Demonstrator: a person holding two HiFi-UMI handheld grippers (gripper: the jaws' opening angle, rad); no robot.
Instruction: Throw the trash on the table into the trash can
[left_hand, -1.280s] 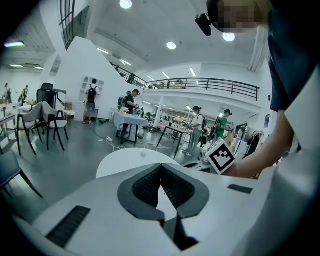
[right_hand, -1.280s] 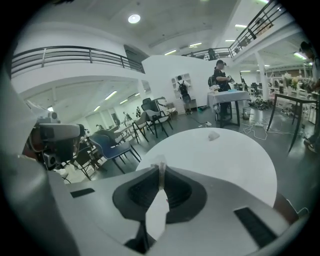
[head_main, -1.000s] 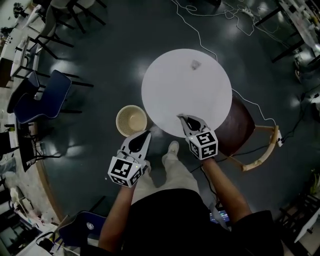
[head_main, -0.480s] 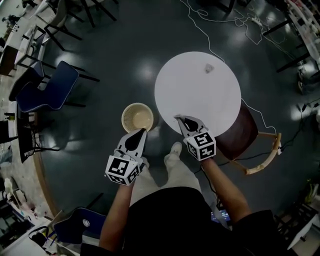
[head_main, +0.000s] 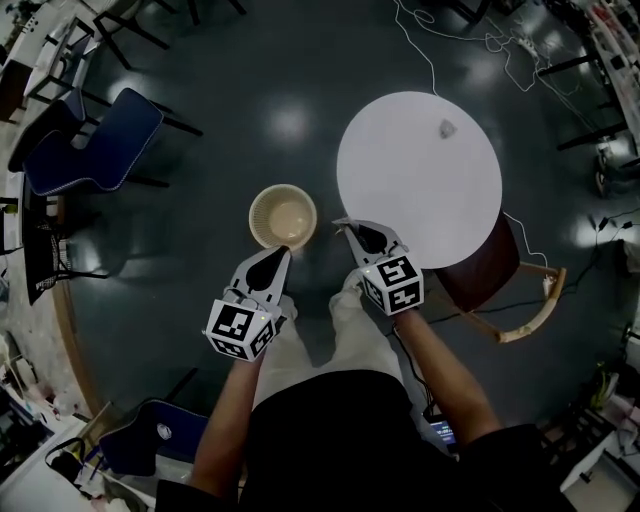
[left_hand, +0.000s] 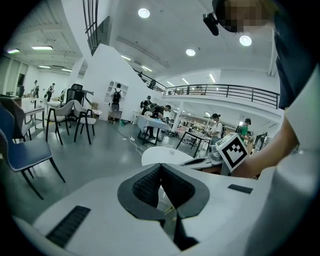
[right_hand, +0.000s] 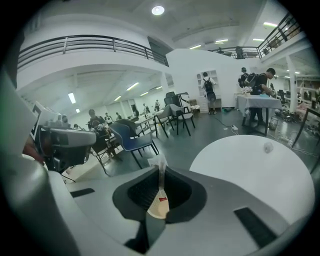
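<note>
Dark floor; right gripper fingers pinch wrapper edge-on, long axis along fingers; left gripper fingers pressed together.

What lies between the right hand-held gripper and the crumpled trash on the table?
Only bare table lies between the right hand-held gripper and the trash, as the head view shows.

White round table, beige round trash can, blue chair, b/w-marker cube, cream paper scrap w/ red mark.
</note>
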